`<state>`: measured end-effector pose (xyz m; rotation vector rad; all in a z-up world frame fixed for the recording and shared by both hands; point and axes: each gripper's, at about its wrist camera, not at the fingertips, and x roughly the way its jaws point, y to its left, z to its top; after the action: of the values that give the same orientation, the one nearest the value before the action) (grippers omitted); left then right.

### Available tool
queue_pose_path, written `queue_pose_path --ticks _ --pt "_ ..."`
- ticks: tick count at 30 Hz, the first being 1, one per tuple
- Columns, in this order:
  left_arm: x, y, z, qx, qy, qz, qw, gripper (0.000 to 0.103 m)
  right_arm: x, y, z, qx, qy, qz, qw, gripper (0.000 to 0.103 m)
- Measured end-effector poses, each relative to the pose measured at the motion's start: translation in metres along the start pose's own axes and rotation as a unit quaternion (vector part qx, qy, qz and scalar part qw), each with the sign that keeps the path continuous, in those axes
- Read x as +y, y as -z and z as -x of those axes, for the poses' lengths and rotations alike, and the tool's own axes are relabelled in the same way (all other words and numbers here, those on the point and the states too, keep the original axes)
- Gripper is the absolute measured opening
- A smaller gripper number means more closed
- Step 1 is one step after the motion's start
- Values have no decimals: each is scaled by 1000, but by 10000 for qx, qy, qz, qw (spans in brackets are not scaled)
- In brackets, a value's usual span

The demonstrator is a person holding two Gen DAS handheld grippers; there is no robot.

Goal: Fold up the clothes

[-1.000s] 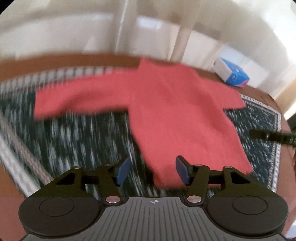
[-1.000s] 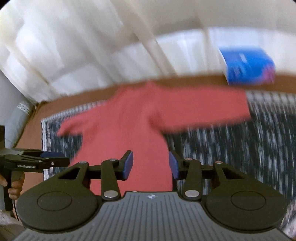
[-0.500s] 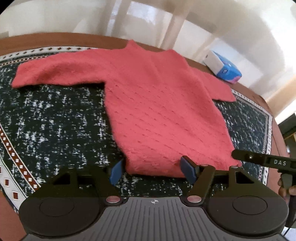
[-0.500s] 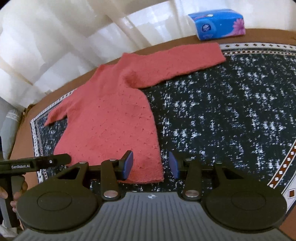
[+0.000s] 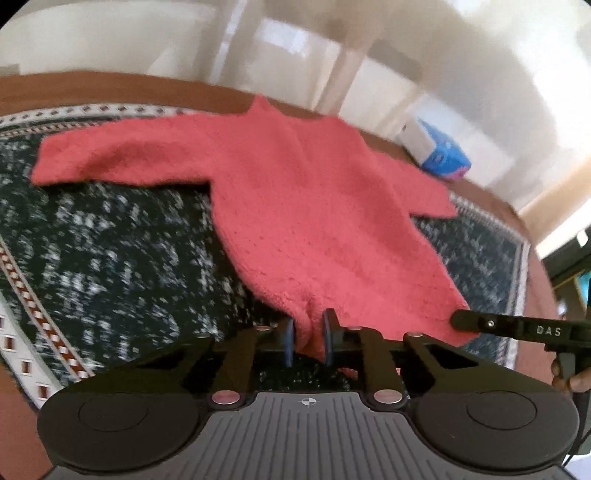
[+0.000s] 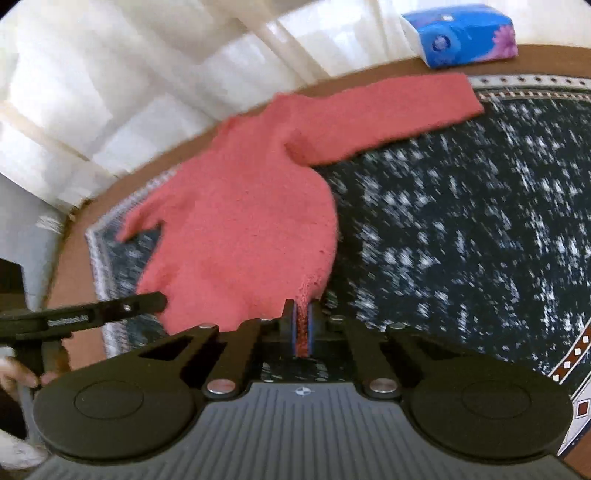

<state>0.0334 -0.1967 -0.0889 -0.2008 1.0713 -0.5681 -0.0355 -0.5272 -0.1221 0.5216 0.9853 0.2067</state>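
A coral-red knitted sweater [image 5: 295, 206] lies flat on a dark speckled cloth [image 5: 110, 240], sleeves spread to both sides. My left gripper [image 5: 308, 339] is at the near left part of the bottom hem; its jaws are closing, with a bunch of hem pinched between the blue pads. In the right wrist view the sweater [image 6: 240, 221] runs away from me, and my right gripper [image 6: 303, 328] is shut on the hem's right corner. Each gripper shows side-on in the other's view: the right gripper [image 5: 458, 321], the left gripper [image 6: 159, 301].
A blue tissue box [image 5: 441, 155] stands on the brown table beyond the sweater's right sleeve; the tissue box [image 6: 461, 33] shows again at the far edge. The patterned cloth [image 6: 461, 221] has a white and brick-red border. Pale curtains hang behind. A hand [image 6: 14, 373] holds the left gripper's handle.
Both grippers came down onto the hem from above and closed on it. The hem now bunches up between each pair of pads.
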Motion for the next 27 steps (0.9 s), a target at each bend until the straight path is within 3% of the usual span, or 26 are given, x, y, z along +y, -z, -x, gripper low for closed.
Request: queue_pose_path --ticks 4,9,17,20,22,27 --pt "2 -13 33 71 129 -91 9999 8 17 -8 29 -70 -429 -129 9990 6" --pt "4 -10 53 336 83 -290 9990 8 33 6 47 164 -723 -319 9967 6" --pt "21 35 23 1094 -354 -353 9927 10 19 59 29 636 -470 -744 9941 6" --pt "30 47 15 1194 -470 -286 9913 17 11 73 22 718 -328 -902 9928 6" --pt "35 50 13 1167 -486 -228 9917 30 7 76 19 725 -268 -963 9923 6" --pt "36 48 18 1058 -544 -247 9926 40 0 79 11 802 -76 -964 9921 13"
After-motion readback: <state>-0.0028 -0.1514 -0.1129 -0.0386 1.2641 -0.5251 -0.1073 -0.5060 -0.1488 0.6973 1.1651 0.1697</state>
